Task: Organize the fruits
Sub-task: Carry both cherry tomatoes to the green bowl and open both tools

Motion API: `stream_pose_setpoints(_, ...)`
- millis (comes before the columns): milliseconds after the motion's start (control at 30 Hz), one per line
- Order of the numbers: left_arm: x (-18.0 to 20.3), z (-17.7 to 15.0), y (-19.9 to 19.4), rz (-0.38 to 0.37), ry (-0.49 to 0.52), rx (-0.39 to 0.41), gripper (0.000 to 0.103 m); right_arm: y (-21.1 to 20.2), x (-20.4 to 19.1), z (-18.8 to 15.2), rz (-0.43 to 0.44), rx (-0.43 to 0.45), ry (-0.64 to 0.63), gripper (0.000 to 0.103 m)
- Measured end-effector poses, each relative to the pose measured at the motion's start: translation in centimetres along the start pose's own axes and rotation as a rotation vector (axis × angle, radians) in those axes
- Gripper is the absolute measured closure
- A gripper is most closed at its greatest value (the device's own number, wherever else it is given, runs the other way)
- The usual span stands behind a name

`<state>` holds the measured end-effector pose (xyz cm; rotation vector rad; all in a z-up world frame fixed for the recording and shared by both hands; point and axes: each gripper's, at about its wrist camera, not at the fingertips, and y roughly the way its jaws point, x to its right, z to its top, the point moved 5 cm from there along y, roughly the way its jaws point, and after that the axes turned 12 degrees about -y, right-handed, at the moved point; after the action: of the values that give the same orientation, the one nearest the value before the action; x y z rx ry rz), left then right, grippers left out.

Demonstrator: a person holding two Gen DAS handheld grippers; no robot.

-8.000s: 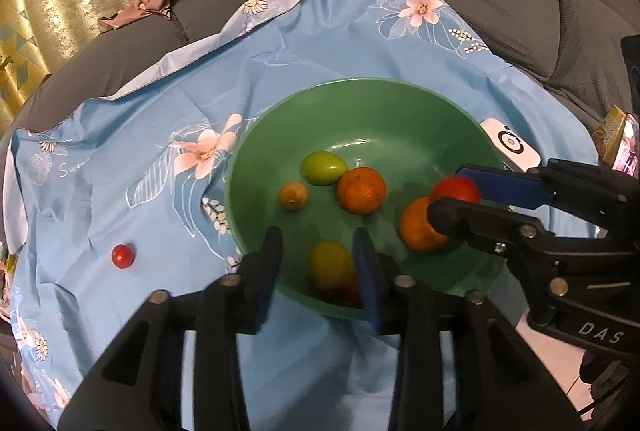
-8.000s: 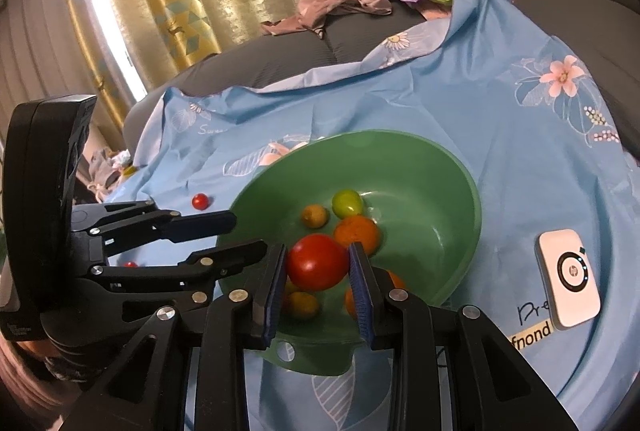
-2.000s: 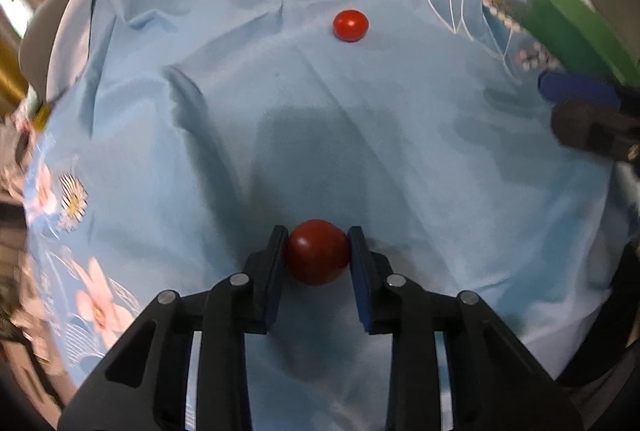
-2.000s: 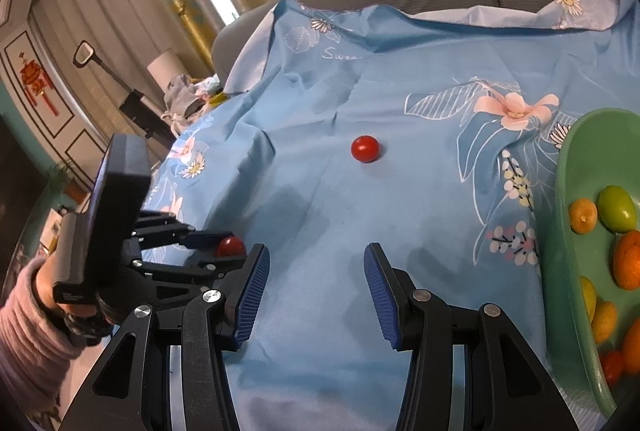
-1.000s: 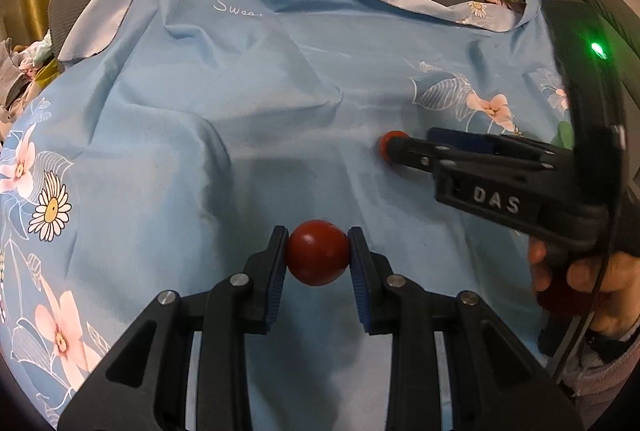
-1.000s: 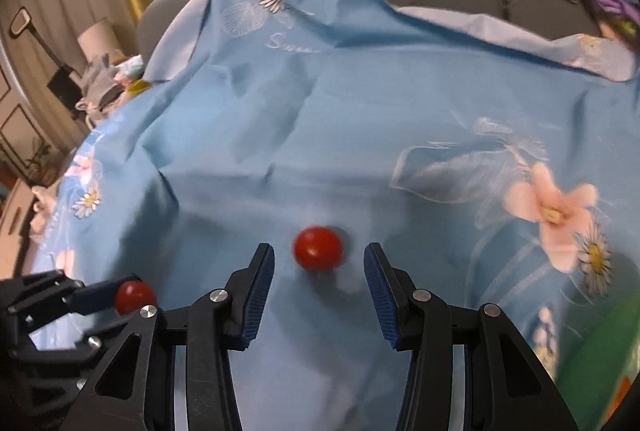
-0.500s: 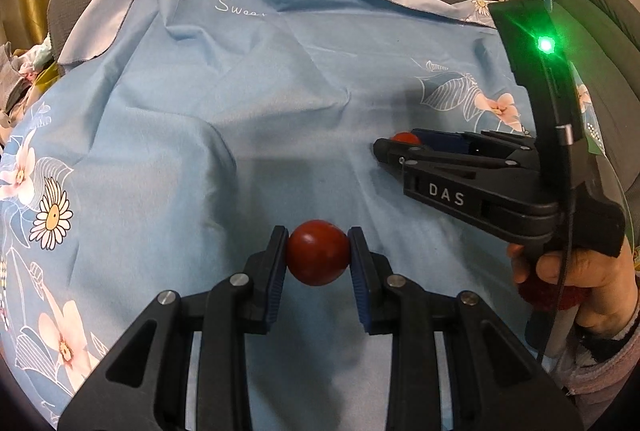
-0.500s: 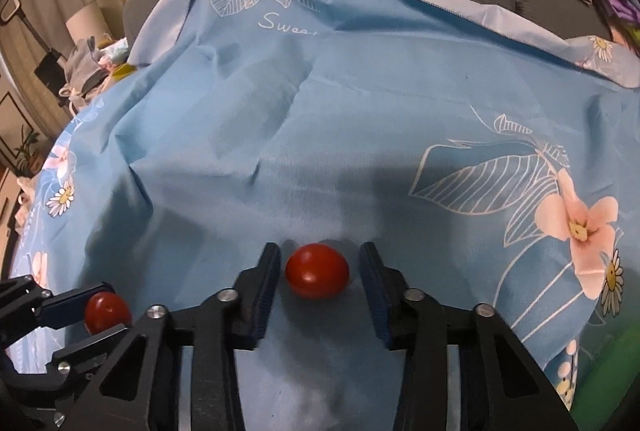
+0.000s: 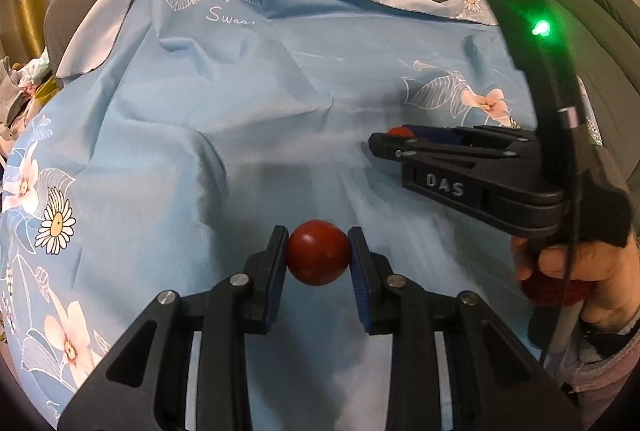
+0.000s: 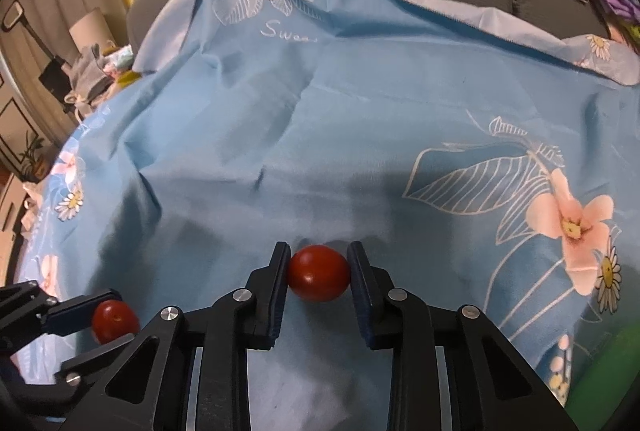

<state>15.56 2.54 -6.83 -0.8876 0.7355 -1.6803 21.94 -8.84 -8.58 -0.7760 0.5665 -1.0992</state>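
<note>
Red round tomato (image 9: 317, 257) pinched in left gripper (image 9: 318, 263) jaws; right gripper (image 10: 319, 281) jaws, just closing, clamp second red tomato (image 10: 319, 273) on blue floral cloth (image 10: 360, 135).

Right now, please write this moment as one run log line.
left gripper: shut on dark red tomato | right gripper: just closed on second red tomato | surface: blue floral cloth

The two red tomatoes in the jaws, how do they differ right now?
The left gripper's tomato is a darker red and rounder; the right gripper's tomato is brighter and more oval. The left one seems lifted off the blue cloth; the right one sits low against it. Both are small, glossy and clamped between jaws.
</note>
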Motion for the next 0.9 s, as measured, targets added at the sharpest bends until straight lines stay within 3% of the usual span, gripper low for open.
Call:
stream_pose_setpoints(467,2.2,-0.9,-3.4,0.018,0.034,0.046,0.073,-8.0,-1.5,-1.5,0.068,0.133,0.002,0.072)
stream_pose_setpoints(900,6.7,-2.7,-7.2,0.007,0.117,0.093,0.073,-15.2,-1.4,-4.8,0.070,0.223,0.001,0.072)
